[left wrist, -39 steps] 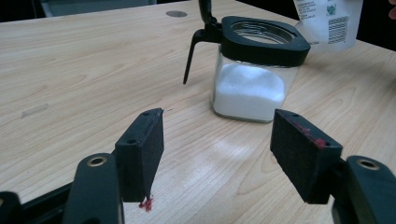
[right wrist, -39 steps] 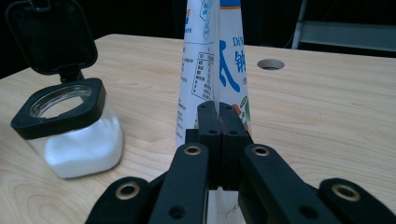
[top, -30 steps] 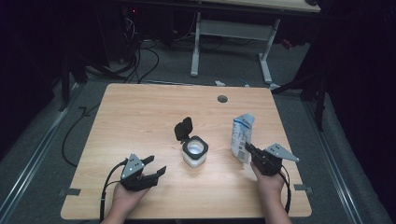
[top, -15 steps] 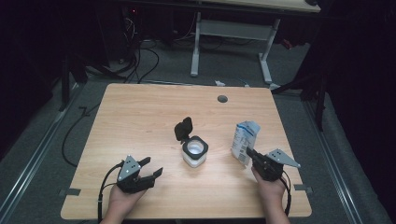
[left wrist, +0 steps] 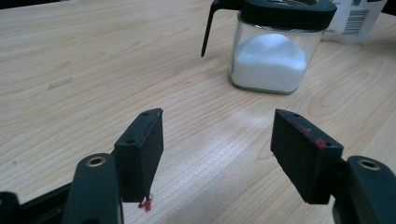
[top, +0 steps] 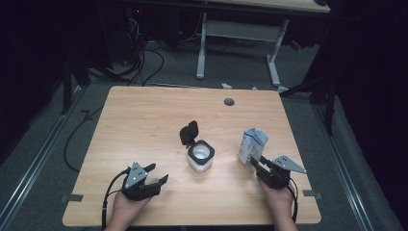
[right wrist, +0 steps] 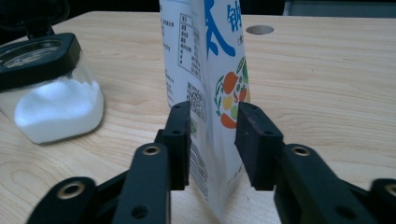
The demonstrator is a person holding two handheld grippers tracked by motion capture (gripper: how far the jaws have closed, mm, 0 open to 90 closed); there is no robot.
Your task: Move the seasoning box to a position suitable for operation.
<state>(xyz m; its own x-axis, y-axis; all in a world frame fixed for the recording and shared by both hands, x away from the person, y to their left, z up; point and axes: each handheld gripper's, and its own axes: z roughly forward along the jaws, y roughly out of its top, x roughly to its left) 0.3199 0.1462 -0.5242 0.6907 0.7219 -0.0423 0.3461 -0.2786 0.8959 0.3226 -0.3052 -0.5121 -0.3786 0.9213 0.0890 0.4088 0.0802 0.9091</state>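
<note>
left gripper (top: 155, 176): sitting at the near left of the table (top: 144, 120), held in the person's left hand (top: 126, 208). Jaws are spread wide with nothing but bare wood between them; in the left gripper view (left wrist: 219, 154) you can see a bit of red smudge on the pads.

jar (top: 200, 157): roughly mid-table, a bit to the near side. Clear glass with white powder heaped inside (left wrist: 270, 63), black rim, black flip lid (top: 189, 133) standing open on its far left. It's near the pouch but not touching it.

pouch (top: 252, 146): right of the jar, standing upright on the wood, white with blue lettering and a fruit picture (right wrist: 210, 74).

right gripper (top: 256, 163): near right, in the person's right hand (top: 279, 202). Its jaws have just been opening, and the pouch's lower edge is between them (right wrist: 212, 140). The left pad looks right up against the pouch, can't tell if it's actually touching; the right pad has a clear gap. So it's let go, not squeezing.

grommet hole (top: 229, 101): far side of the table, right of centre, well away from everything.
</note>
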